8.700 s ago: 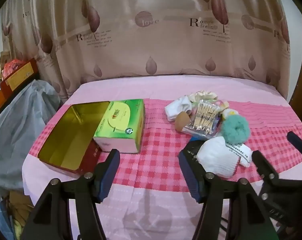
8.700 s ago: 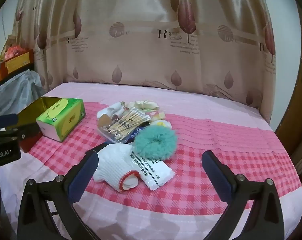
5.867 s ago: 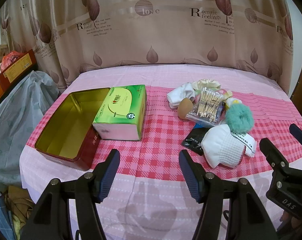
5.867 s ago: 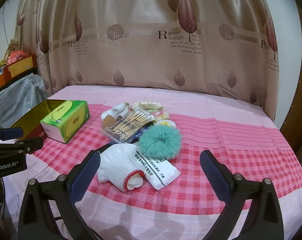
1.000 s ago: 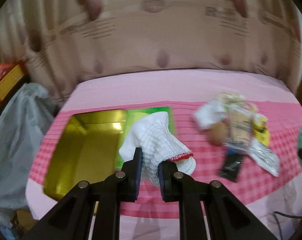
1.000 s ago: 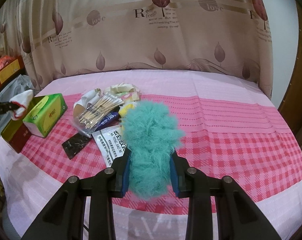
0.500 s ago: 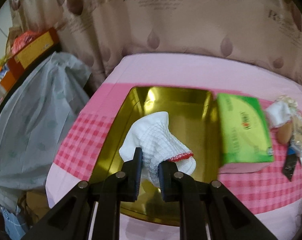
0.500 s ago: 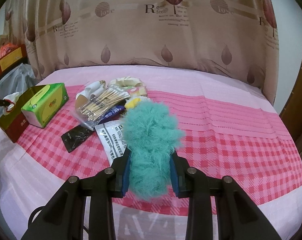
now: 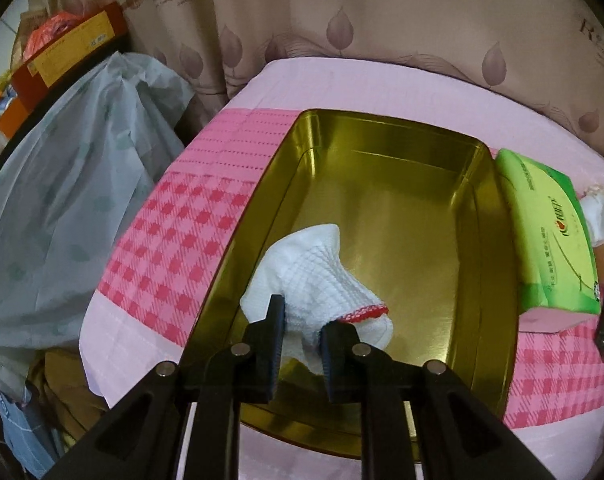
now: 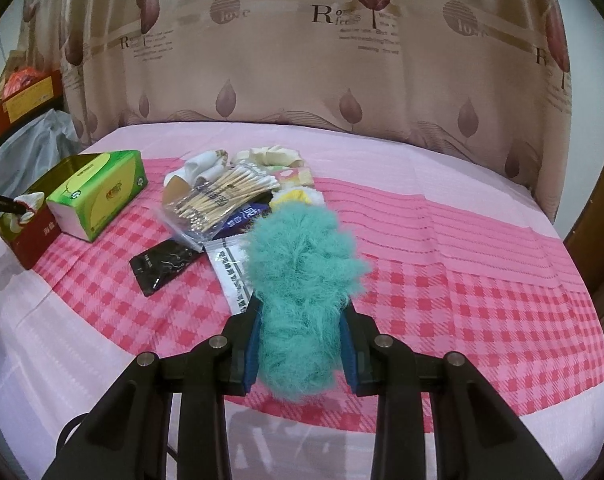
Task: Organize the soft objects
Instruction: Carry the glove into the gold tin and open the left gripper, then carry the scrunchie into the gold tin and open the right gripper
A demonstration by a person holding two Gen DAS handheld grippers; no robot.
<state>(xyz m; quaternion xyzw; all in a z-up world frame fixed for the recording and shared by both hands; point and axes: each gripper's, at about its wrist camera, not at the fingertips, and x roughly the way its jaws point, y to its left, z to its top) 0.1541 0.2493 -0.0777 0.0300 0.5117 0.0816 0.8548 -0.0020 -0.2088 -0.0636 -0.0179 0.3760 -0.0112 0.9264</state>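
My left gripper (image 9: 302, 320) hangs over the near left part of an open gold tin (image 9: 382, 128). A white knitted glove (image 9: 314, 272) with a red cuff edge sits between its jaws, which are opening; the pads still touch the glove, and it dangles inside the tin. In the right wrist view the same tin (image 10: 34, 236) and glove (image 10: 28, 202) show at the far left. My right gripper (image 10: 301, 308) is shut on a fluffy teal scrunchie (image 10: 302, 264), held above the pink checked cloth (image 10: 462, 300).
A green tissue pack (image 9: 542, 232) lies against the tin's right side. A bag of cotton swabs (image 10: 218, 196), a black sachet (image 10: 164, 266), a white packet (image 10: 230, 268) and other small soft things lie mid-table. A plastic-covered pile (image 9: 62, 180) stands left of the table; a curtain hangs behind.
My left gripper carried the glove left from above the tissue pack and down into the tin, and its jaws have widened. The right gripper still holds the scrunchie, nearly unmoved.
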